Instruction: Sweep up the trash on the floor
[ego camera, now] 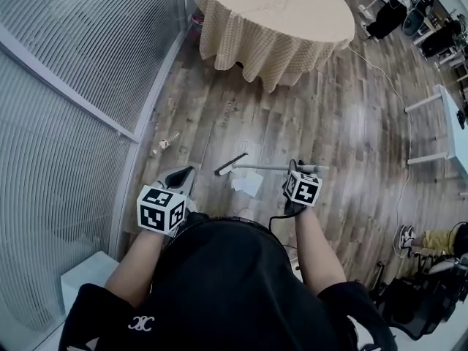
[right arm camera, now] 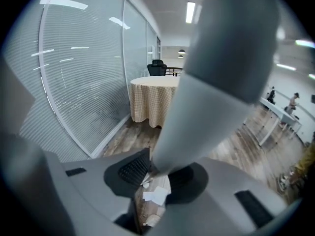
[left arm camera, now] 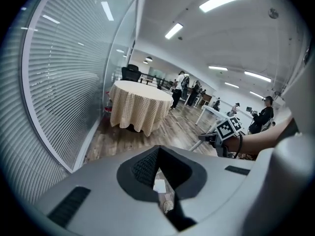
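The right claw [ego camera: 296,169] is clamped on the grey broom handle [ego camera: 270,167], which fills the gap between its jaws in the right gripper view [right arm camera: 216,73] and runs leftward in the head view to the broom head [ego camera: 231,164] over the wooden floor [ego camera: 344,130]. White paper sheets [ego camera: 247,184] lie just on the person's side of that head, between the two claws. The left claw [ego camera: 181,178] has its jaws slightly parted on nothing (floor and paper [left arm camera: 159,186] show through the gap). More trash, a small bottle and scraps [ego camera: 165,142], sits beside the slatted glass wall [ego camera: 66,72], apart from the broom. A cloth-draped round table [ego camera: 274,20] stands farther off.
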`<state>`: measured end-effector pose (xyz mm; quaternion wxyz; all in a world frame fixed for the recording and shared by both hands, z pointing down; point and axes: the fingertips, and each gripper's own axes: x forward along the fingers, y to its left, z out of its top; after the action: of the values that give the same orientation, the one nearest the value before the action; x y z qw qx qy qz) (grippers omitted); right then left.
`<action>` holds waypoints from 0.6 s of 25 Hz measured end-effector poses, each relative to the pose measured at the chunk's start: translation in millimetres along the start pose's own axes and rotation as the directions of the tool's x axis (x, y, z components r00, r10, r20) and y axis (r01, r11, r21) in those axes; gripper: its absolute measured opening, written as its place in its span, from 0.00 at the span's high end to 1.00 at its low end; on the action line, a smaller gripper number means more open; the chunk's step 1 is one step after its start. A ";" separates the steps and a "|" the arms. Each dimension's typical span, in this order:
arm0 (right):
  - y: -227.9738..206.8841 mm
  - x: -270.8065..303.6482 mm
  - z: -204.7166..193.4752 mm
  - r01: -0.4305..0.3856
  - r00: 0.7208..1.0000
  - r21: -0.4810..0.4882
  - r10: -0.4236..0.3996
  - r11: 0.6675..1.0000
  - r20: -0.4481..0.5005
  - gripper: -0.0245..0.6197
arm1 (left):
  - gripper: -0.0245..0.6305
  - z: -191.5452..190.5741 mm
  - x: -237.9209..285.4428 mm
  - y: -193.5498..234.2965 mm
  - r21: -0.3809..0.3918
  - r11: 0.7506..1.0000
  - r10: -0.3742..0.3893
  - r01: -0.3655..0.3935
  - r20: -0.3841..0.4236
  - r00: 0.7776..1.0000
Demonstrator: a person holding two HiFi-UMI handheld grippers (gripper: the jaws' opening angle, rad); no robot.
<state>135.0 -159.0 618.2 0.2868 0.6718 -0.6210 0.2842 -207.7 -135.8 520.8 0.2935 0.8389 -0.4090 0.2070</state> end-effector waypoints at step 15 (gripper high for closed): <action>33.7 -9.2 53.5 -0.098 0.991 -0.168 0.111 0.981 0.070 0.80 | 0.97 -6.8 -7.1 10.7 -0.035 0.999 0.030 -0.030 0.006 1.000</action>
<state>102.1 -194.5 576.4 0.3009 0.6231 -0.6876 0.2199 -221.2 -132.6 525.2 0.3037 0.8280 -0.4260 0.2015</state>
